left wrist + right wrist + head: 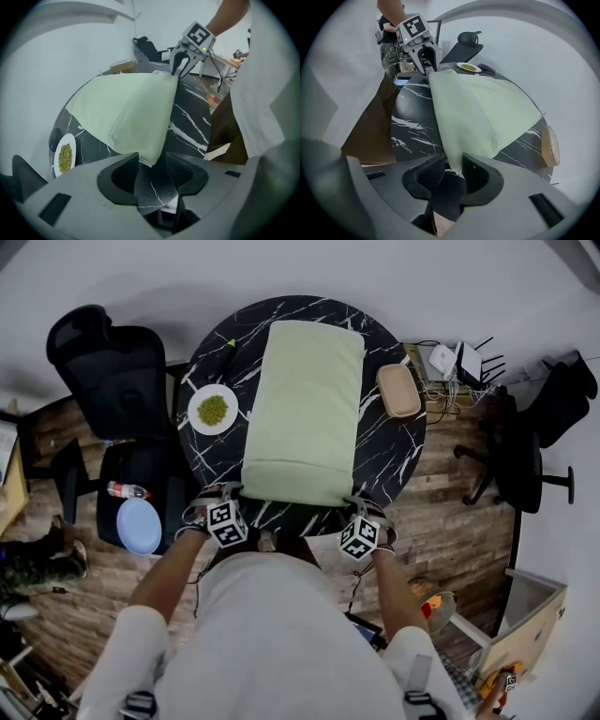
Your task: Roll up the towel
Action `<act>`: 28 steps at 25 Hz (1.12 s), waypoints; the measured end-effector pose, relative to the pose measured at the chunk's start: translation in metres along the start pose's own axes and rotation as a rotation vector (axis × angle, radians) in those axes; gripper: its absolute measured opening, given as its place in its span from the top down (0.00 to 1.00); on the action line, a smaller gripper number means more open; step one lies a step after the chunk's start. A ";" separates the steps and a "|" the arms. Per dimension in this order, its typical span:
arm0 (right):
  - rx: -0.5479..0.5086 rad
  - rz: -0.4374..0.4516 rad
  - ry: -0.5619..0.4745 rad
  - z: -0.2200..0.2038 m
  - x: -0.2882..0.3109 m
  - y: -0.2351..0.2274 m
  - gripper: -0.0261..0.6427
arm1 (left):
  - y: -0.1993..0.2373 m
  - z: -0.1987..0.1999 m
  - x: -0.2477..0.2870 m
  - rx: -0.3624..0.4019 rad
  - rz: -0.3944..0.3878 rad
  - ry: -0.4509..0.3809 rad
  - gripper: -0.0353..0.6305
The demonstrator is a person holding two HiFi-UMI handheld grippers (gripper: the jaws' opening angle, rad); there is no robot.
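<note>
At lower centre the person's body hides the surface rim below the towel. The green food on the plate is too small to name.

Round black marbled table under a pale green towel, a white plate, a tan oval dish.

Left hand-held gripper: forearm extended forward, pointing steeply down, jaws apart. Right hand-held gripper: same pose, jaws pinching a towel corner.

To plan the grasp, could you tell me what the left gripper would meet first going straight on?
Probably the near corner of the towel, right at the left gripper, with the marble table beneath.
</note>
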State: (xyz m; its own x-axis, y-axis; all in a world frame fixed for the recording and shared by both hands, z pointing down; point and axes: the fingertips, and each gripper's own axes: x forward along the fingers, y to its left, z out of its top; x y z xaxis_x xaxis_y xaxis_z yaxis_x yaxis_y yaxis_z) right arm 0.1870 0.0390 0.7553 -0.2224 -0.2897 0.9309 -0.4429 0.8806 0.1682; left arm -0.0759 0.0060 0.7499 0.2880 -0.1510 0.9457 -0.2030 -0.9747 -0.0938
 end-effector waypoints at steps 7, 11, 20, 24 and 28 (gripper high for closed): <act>0.024 -0.020 0.003 -0.004 0.000 -0.004 0.94 | 0.004 -0.005 0.007 -0.001 0.006 0.027 0.92; 0.044 -0.018 -0.013 -0.002 -0.006 0.000 0.95 | 0.005 -0.009 0.001 -0.060 0.007 0.007 0.93; 0.066 0.100 -0.037 -0.001 -0.055 0.069 0.95 | -0.053 -0.036 -0.039 -0.037 -0.078 0.001 0.93; 0.094 0.159 -0.046 -0.001 -0.077 0.093 0.95 | -0.074 -0.040 -0.058 -0.060 -0.113 -0.004 0.93; 0.127 0.126 -0.093 0.015 -0.093 0.070 0.95 | -0.053 -0.025 -0.070 -0.104 -0.073 -0.041 0.93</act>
State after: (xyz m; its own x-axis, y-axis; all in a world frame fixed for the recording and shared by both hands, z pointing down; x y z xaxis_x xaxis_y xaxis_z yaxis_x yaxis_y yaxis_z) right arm 0.1638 0.1220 0.6759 -0.3600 -0.2189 0.9069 -0.5111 0.8595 0.0046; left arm -0.1090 0.0721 0.6968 0.3435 -0.0890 0.9349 -0.2756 -0.9612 0.0097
